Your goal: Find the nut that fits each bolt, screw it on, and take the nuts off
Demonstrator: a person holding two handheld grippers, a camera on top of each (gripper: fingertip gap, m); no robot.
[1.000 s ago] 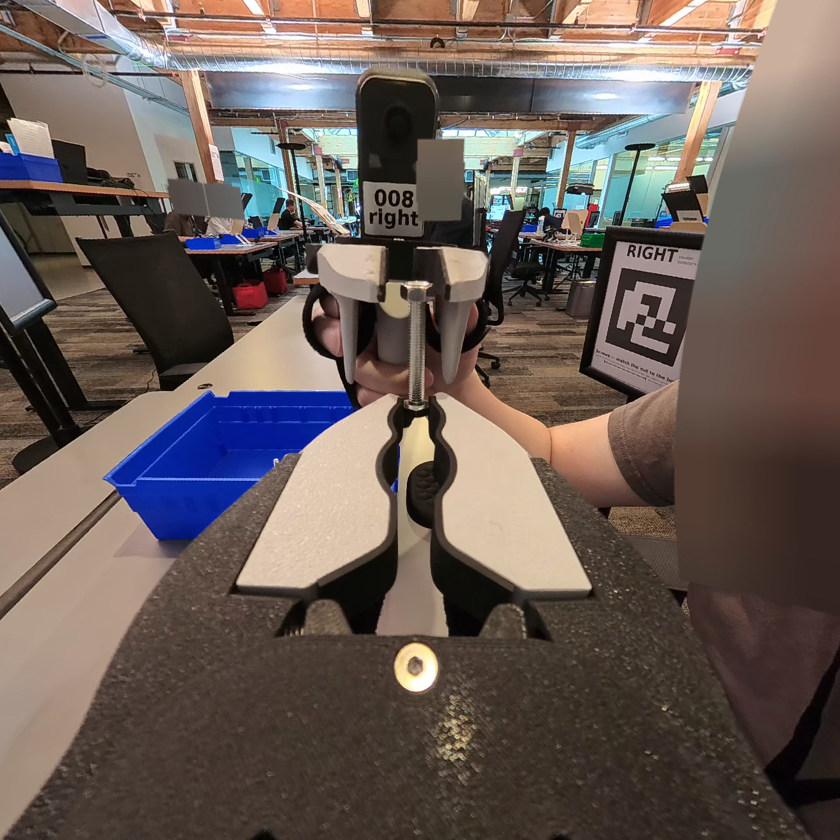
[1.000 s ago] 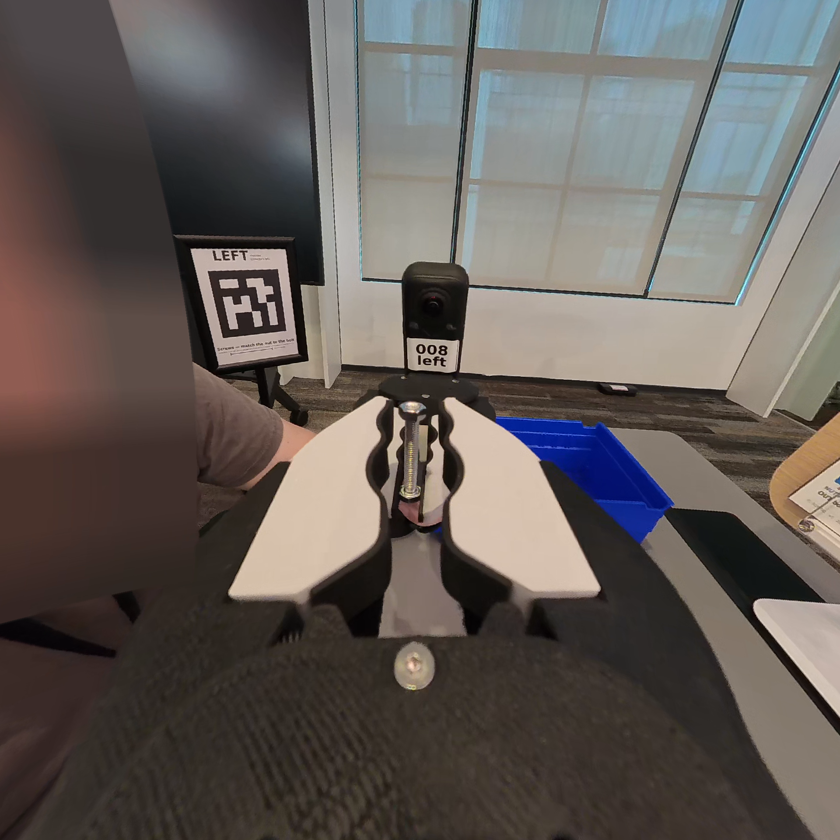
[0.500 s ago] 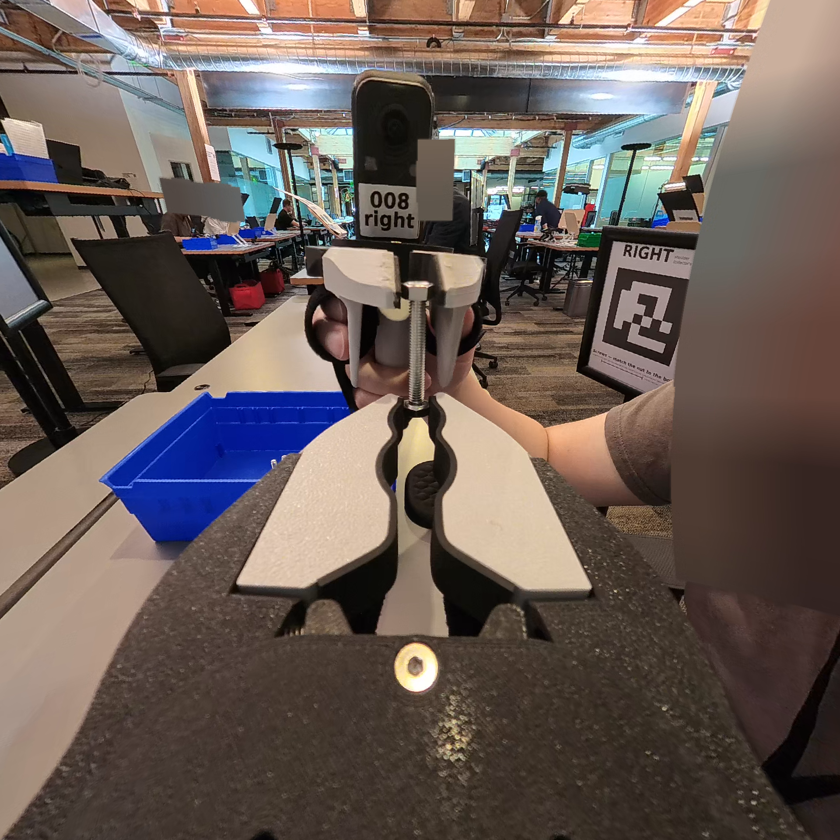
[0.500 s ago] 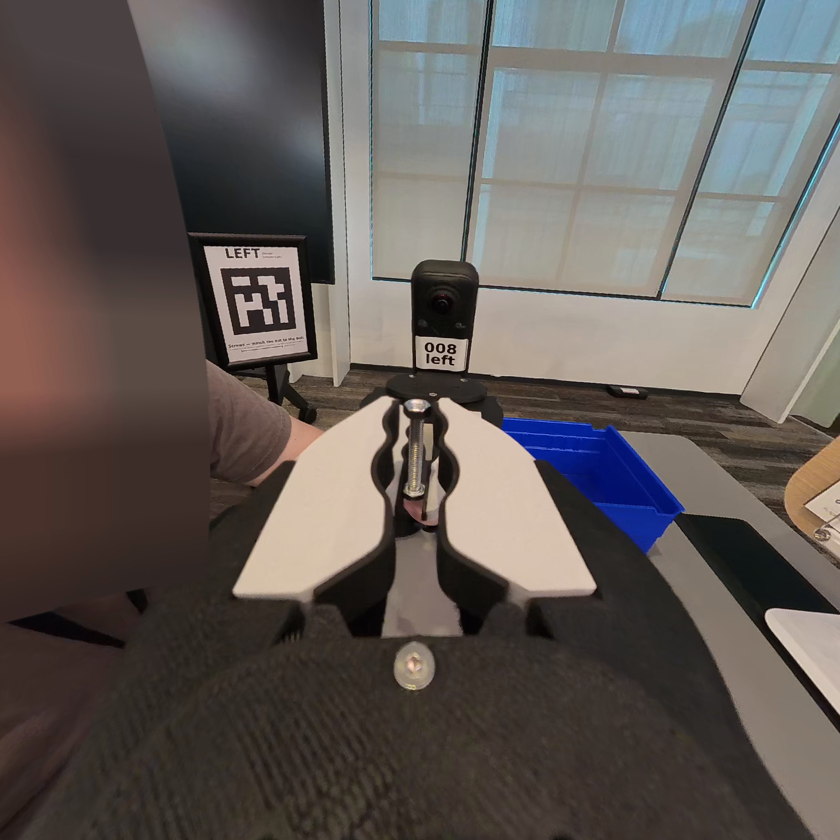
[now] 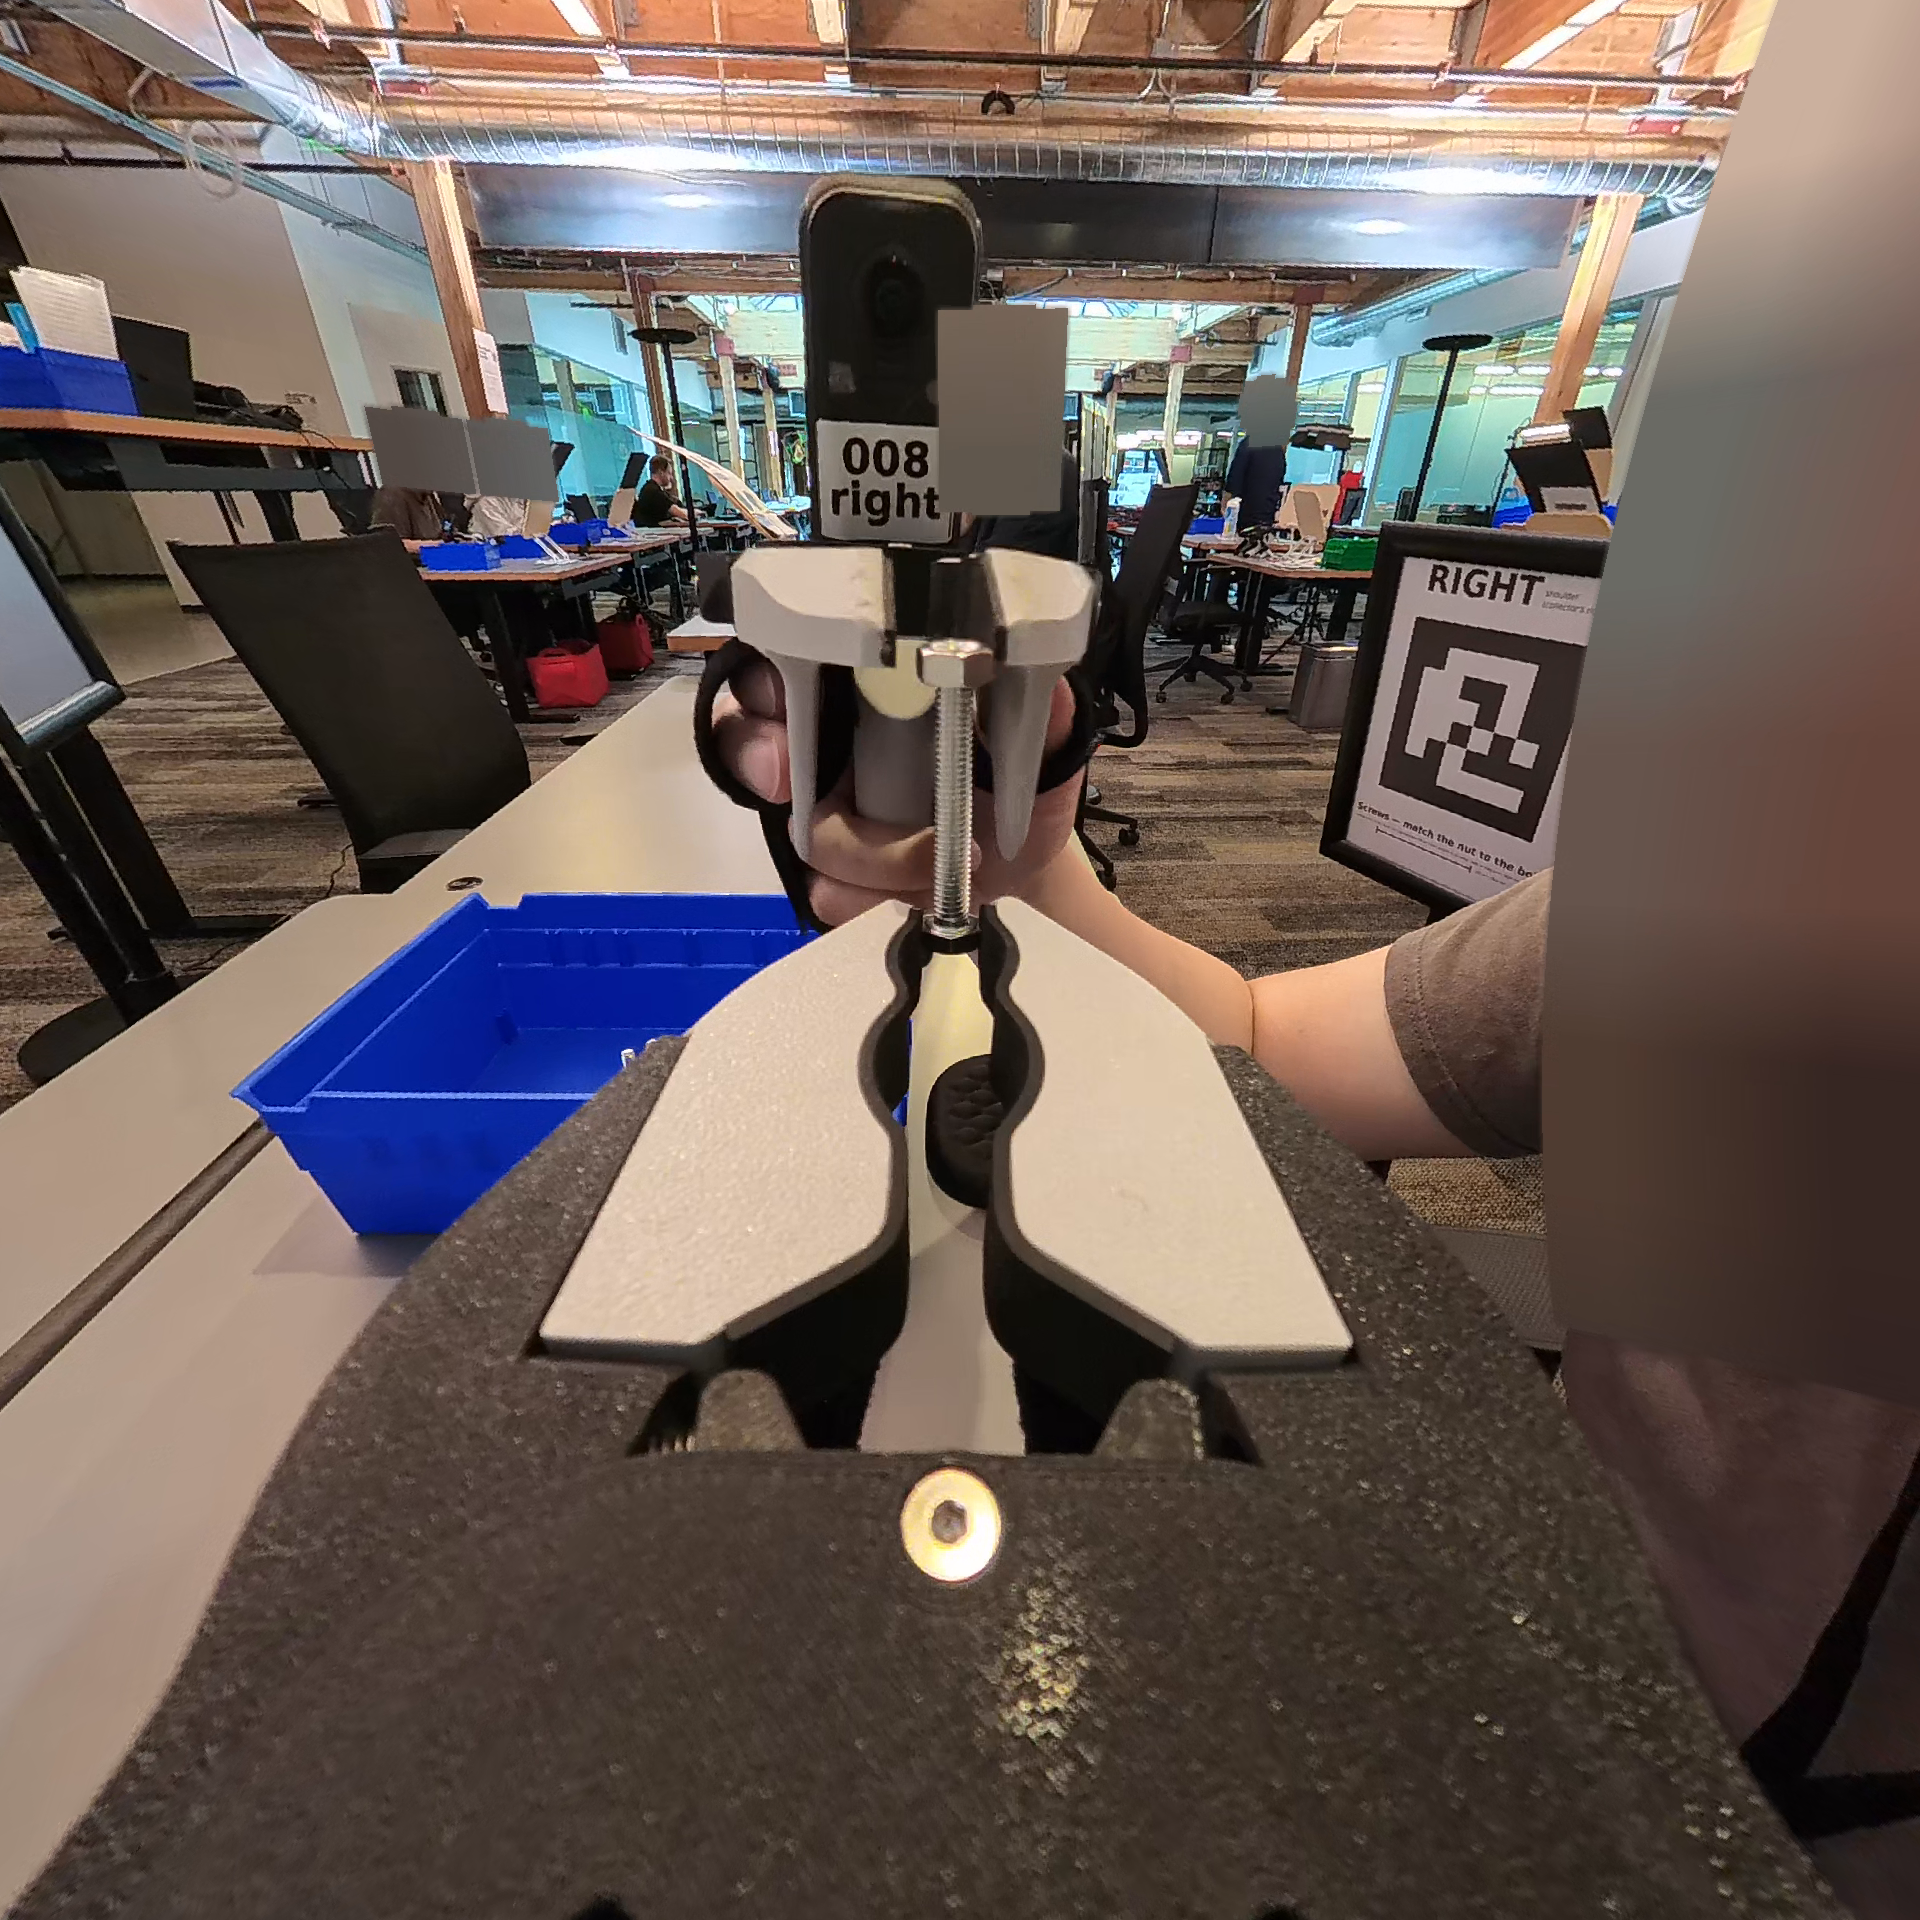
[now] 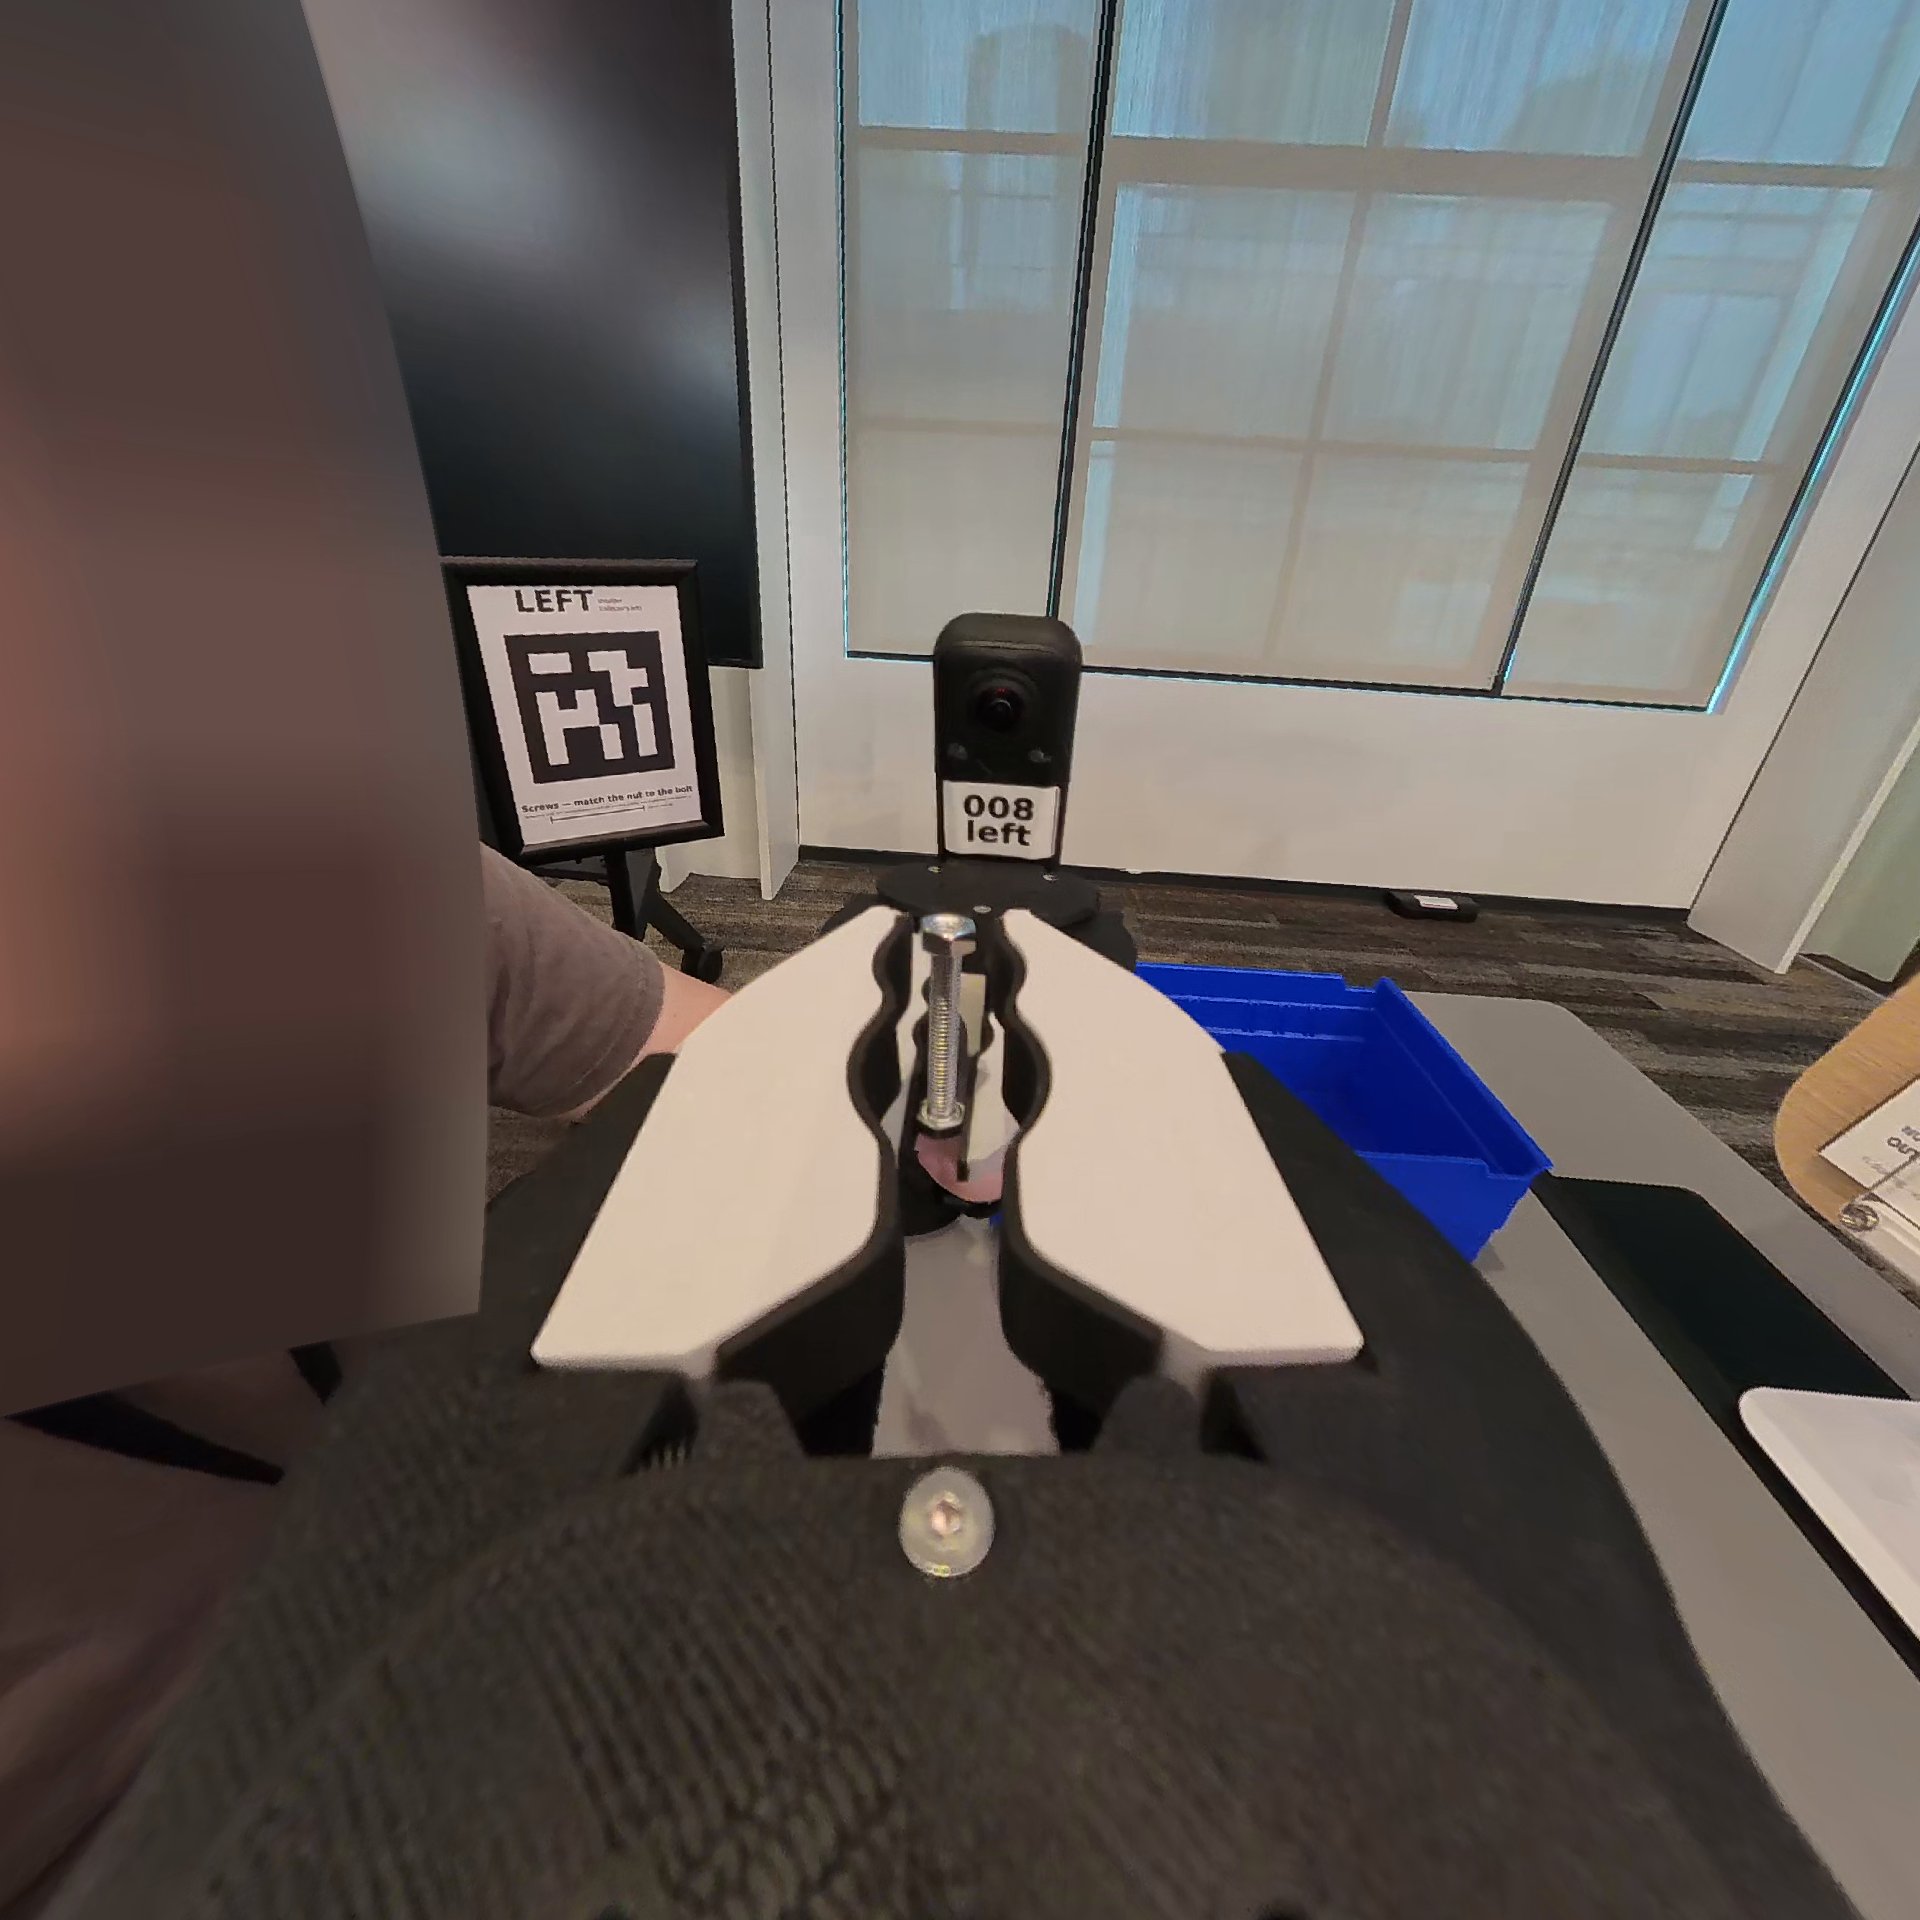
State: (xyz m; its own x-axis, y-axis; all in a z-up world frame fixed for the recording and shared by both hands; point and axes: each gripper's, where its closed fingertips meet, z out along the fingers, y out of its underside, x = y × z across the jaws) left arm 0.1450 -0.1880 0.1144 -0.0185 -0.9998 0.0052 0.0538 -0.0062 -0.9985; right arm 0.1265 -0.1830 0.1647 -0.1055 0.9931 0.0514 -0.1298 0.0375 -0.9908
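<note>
Bolt: long silver threaded steel bolt with a hex head (image 5: 954,790) stands upright between the two grippers, head up, held clear above the grey worktop (image 5: 125,1351).
Right gripper (image 6: 943,940): its white fingers (image 6: 1122,1101) are pinched on the bolt's hex head, at the very tips — the shank hangs down between them.
Left gripper (image 5: 948,925): fingers nearly pressed together, tips closed on the small silver hex nut (image 5: 945,928) at the bolt's lower end.
Step, as I judge it: turning nut against bolt; whether on or off cannot be told.
Risk, cross-threading: if the bolt tilts off the line of the left fingers, the nut could bind or start crooked.
Risk, slipping: the right fingers hold only the narrow head, so a twist could spin or swing the bolt in the grip.
Risk, dropping: both holds sit at the fingertips — loosen either and nut or bolt could fall to the worktop, or beside it, rather than into the blue plastic bin (image 5: 488,1049) left of the left fingers.
</note>
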